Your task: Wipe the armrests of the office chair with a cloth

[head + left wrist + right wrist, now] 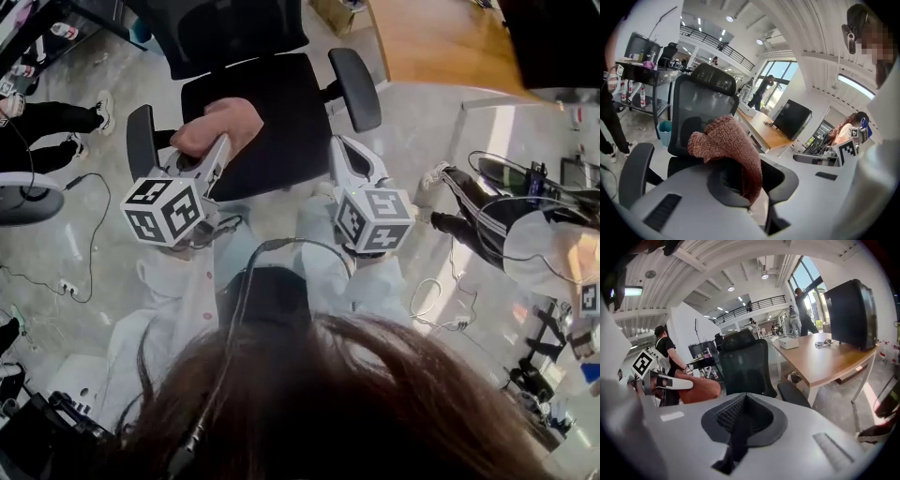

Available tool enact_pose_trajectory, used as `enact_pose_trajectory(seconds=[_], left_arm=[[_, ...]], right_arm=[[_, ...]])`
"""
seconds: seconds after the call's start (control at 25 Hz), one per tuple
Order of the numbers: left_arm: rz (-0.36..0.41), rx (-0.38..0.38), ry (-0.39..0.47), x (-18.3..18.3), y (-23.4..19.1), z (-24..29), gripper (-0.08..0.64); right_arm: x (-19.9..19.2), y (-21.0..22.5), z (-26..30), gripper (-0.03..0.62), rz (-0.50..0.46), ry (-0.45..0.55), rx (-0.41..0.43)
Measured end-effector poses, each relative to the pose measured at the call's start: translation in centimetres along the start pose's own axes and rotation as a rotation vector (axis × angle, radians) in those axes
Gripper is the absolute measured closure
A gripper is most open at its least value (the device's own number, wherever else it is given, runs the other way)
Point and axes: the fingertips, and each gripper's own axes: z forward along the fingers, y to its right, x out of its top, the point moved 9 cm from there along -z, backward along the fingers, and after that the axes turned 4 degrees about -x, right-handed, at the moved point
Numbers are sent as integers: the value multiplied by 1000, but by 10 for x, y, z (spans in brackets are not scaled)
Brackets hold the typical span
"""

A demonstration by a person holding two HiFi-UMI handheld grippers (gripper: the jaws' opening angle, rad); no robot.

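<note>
Legible print is confined to the black-and-white square markers on each gripper's cube; the left cube's faces turn up and to the near side, and the right cube's faces do the same.

Both forearms, in white sleeves (187,291), reach from the near edge toward the black mesh-backed office chair (272,108); the left forearm runs far and slightly right, and the right forearm runs nearly straight to the far side.

The left gripper (218,148) points at the near-left part of the seat; its jaws are clamped on a reddish-brown knitted cloth (220,122). In the left gripper view the cloth (733,140) bulges up out of the left gripper (740,180) and one fold hangs down between the pads. The cloth sits over the seat, just beside the chair's left black padded armrest (141,141); contact with the armrest cannot be judged.

The right gripper (339,148) hovers at the near-right edge of the seat, near the stalk of the right black padded armrest (356,89). In the right gripper view the right gripper (738,427) has its jaws pressed fully together with nothing between them; the cloth (696,390) shows to the left, and the chair (745,364) stands beyond.

A light wooden desk (441,42) stands far right of the chair and carries a black monitor (851,315).
</note>
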Motion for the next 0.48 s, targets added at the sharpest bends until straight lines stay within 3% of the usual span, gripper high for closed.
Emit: enact_pose_trajectory(seconds=[0.28, 0.48], left_arm=[[-91, 55, 84, -34, 104, 68, 518], [-130, 46, 86, -41, 135, 102, 518]], right_arm=[[9, 97, -39, 591, -122, -72, 163], [0, 129, -45, 591, -121, -120, 209]])
